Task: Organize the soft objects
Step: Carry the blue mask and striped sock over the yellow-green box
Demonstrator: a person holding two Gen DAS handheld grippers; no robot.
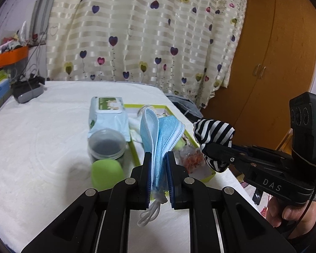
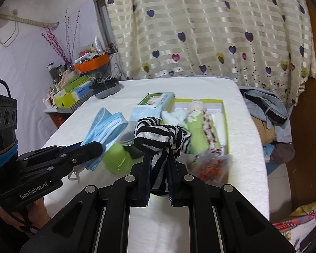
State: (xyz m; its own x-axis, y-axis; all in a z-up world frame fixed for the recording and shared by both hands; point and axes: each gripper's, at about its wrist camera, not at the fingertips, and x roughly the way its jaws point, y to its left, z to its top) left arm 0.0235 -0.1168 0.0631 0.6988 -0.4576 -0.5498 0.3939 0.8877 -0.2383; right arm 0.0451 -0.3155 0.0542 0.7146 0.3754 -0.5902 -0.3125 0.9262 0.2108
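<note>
Blue masks (image 1: 158, 139) clamped in left tool (image 1: 159, 158) | striped sock (image 2: 160, 135) in right tool (image 2: 159, 158)

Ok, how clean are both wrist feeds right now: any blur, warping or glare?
Left wrist: masks sharp, fisheye bends the table edge, corners vignetted. Right wrist: striped sock sharp, tray contents smeared, soft sheen on curtain, no harsh glare.

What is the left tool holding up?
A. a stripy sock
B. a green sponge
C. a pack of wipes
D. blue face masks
D: the left tool is pinched shut on the folded blue face masks, which stick up between its fingers, while the black-and-white stripy sock is in the right tool.
</note>
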